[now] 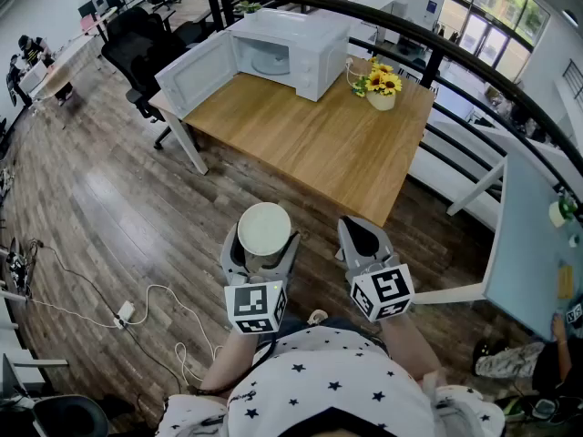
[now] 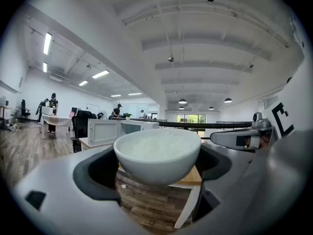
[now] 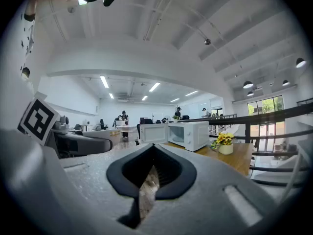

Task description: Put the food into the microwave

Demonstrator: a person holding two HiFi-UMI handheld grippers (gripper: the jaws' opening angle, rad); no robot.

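Observation:
A white bowl of rice [image 1: 264, 231] sits between the jaws of my left gripper [image 1: 261, 244], which is shut on it; in the left gripper view the bowl [image 2: 157, 154] fills the middle. My right gripper [image 1: 364, 241] is beside it, shut and holding nothing; its jaws meet in the right gripper view [image 3: 152, 175]. The white microwave [image 1: 291, 51] stands on the far left of the wooden table [image 1: 319, 135], its door [image 1: 194, 73] swung open to the left. It shows small in both gripper views [image 2: 120, 130] [image 3: 188, 134]. Both grippers are over the floor, short of the table.
A pot of yellow sunflowers [image 1: 380, 84] stands right of the microwave. Black office chairs [image 1: 137, 48] are behind the table's left end. A dark curved railing [image 1: 437, 53] runs behind and right of the table. A cable and power strip [image 1: 126, 313] lie on the wooden floor at left.

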